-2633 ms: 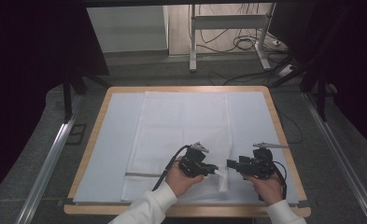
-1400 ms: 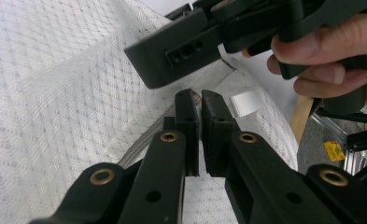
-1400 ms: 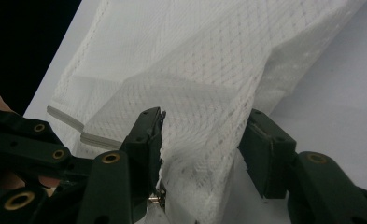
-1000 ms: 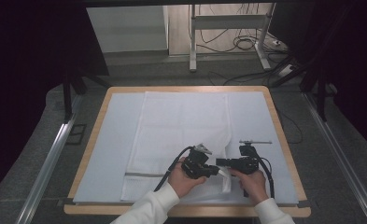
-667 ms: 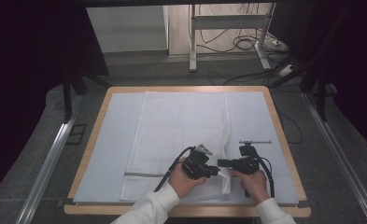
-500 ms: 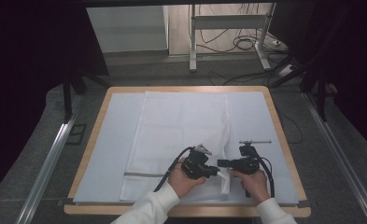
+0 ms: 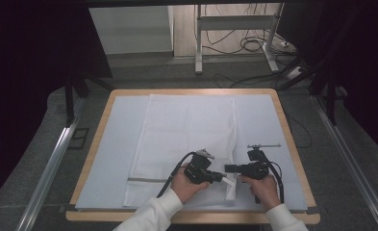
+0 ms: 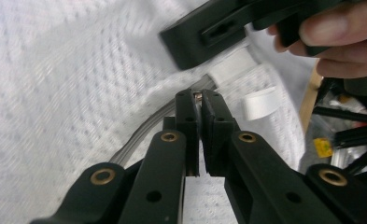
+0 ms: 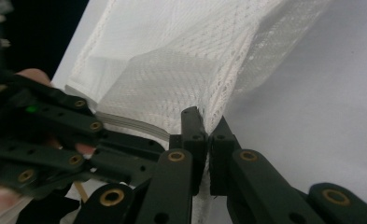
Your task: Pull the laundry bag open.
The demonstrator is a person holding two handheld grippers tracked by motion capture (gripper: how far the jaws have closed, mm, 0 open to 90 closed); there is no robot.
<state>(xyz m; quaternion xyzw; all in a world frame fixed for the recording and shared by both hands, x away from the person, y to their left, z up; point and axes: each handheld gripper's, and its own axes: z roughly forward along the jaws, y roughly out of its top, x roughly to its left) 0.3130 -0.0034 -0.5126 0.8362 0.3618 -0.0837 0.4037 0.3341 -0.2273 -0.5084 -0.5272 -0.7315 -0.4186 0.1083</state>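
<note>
White mesh laundry bag [image 7: 186, 144] lies flat on the pale sheet-covered wooden table [image 7: 292, 159], long side running away from the person, with a grey zipper band [image 7: 148, 180] across its near end. Both tools work at the bag's near right corner. In the left gripper view the left gripper [image 8: 201, 100] has its jaws pressed together on what looks like the small metal zipper pull at the end of the grey band, mesh all around; a white tab [image 8: 260, 103] sits just beside the tips, unclear what it is. In the right gripper view the right gripper [image 9: 208, 128] has just been closing and now pinches the mesh edge of the bag, the fabric lifted and tented above the jaws. In the high view the two grippers [image 7: 209, 176] [image 7: 231, 168] face each other, tips near, hands low over the near table edge. Step in hand, as I judge it: anchoring the bag corner with the right while the left takes the zipper pull, i.e. start of zipping or unzipping. Next move likely calls for the right to keep the mesh taut and steady while the left draws the pull along the grey band toward the bag's left side, low and in line with the zipper, so the mesh does not bunch or slip out of the pinch.
</note>
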